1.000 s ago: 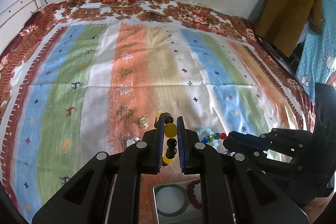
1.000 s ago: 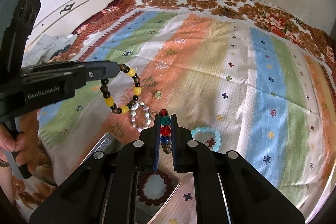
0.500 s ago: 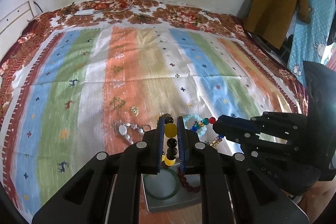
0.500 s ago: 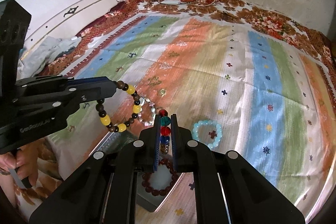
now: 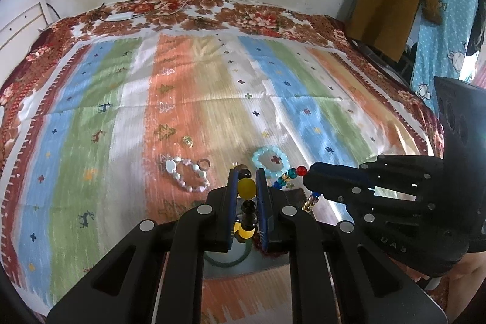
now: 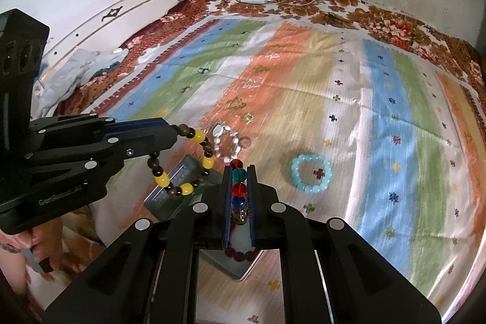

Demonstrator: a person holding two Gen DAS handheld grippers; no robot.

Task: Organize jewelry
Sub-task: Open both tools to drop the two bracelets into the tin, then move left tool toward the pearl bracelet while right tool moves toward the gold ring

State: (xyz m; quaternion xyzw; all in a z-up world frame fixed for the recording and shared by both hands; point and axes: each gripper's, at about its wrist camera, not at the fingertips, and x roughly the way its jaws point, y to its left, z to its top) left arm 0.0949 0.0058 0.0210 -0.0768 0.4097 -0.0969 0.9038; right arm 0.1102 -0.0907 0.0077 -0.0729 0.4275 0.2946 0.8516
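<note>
We see the left gripper (image 5: 246, 187) clamping a yellow-and-brown bead bracelet (image 6: 182, 166) and the right gripper (image 6: 239, 190) clamping a multicoloured bead bracelet (image 5: 291, 175), both above the grey tray (image 6: 170, 196); a turquoise bracelet (image 6: 311, 174) lies nearby on the striped cloth (image 5: 303, 117).

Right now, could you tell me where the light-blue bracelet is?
The light-blue bracelet lies flat on the bedspread, right of the pearl bracelet, just beyond both grippers' tips.

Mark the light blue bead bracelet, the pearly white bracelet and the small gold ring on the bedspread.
Light blue bead bracelet (image 6: 304, 187): right wrist view, lower-left beads.
Pearly white bracelet (image 5: 170, 166): left wrist view, large white bead.
Small gold ring (image 5: 188, 141): left wrist view, ring's middle.
</note>
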